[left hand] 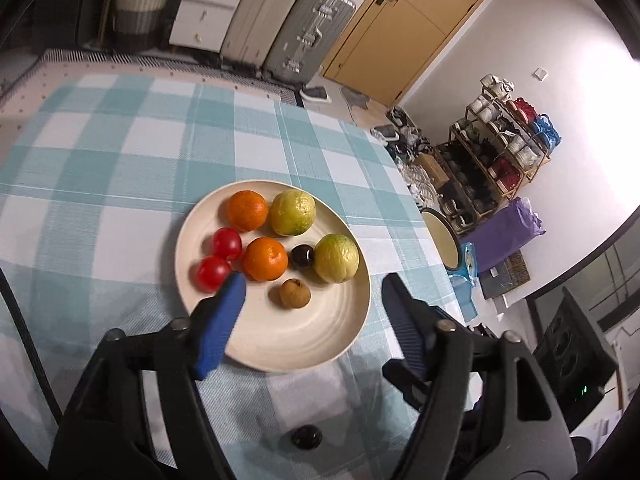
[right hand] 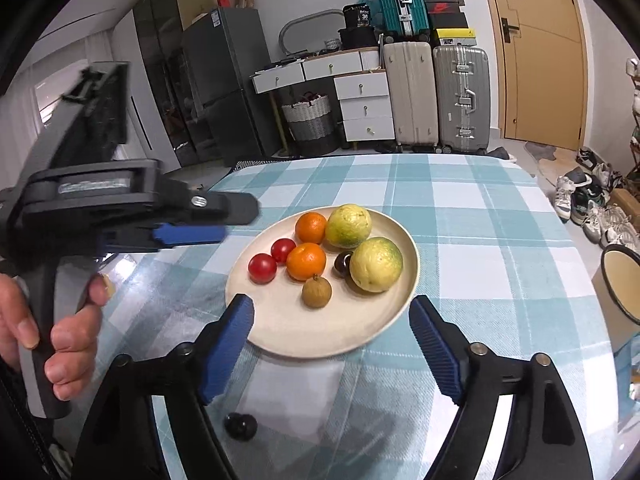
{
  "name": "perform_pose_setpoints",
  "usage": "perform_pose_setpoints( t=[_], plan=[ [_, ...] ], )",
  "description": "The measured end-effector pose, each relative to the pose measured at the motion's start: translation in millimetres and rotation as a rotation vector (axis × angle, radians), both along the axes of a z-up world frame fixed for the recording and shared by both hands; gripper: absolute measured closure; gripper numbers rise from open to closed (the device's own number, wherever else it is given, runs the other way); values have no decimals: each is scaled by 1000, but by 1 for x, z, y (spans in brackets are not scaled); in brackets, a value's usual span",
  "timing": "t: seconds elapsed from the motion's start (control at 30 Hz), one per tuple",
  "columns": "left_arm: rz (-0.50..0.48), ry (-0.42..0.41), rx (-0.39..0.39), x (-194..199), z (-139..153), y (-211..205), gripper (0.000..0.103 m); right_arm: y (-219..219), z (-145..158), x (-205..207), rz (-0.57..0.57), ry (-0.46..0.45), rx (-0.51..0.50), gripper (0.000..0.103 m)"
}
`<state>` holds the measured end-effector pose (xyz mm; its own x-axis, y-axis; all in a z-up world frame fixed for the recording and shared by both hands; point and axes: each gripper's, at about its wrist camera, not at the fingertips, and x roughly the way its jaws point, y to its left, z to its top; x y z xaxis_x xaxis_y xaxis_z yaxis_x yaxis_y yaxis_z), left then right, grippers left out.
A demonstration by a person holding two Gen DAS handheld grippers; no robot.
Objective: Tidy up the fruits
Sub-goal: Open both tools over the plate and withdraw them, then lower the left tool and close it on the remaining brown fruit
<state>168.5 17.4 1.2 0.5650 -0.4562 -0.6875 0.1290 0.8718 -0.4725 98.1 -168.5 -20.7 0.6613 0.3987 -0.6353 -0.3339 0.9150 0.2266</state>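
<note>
A cream plate (left hand: 288, 340) (right hand: 320, 332) sits on the teal-checked tablecloth. It carries two oranges (left hand: 265, 259), two yellow-green fruits (left hand: 336, 258), two red tomatoes (left hand: 213, 273), a dark plum (left hand: 301, 256) and a small brown fruit (left hand: 295, 293). My left gripper (left hand: 313, 282) hovers open over the plate's near half, with its left pad just in front of a tomato and nothing between the fingers. My right gripper (right hand: 331, 302) also stands open at the plate's near rim, empty. A small dark round thing (right hand: 240, 426) (left hand: 306, 436) lies on the cloth below the grippers.
A hand (right hand: 60, 340) holds the left gripper's handle at the left of the right wrist view. A cream enamel pot (right hand: 624, 284) stands by the table's right edge. Suitcases, drawers, a door and shoe racks lie beyond the table.
</note>
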Motion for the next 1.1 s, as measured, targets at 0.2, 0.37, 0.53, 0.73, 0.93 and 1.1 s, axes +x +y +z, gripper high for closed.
perform_pose_setpoints(
  t=[0.2, 0.37, 0.53, 0.73, 0.93, 1.1],
  plan=[
    [28, -54, 67, -38, 13, 5, 20, -9, 6, -16, -22, -5, 8, 16],
    [36, -62, 138, -65, 8, 5, 16, -14, 11, -28, -36, -19, 8, 13],
    [58, -56, 199, -87, 0, 6, 6, -16, 12, -39, -42, -22, 0, 8],
    [95, -48, 217, -104, -9, 10, 2, -18, 13, -53, -47, -29, -5, 5],
    [97, -43, 253, -126, -22, 7, 1, -19, 15, -67, -47, -38, -17, 3],
    [73, -30, 269, -144, -32, 1, 1, -21, 13, -75, -58, -31, -24, 2]
  ],
)
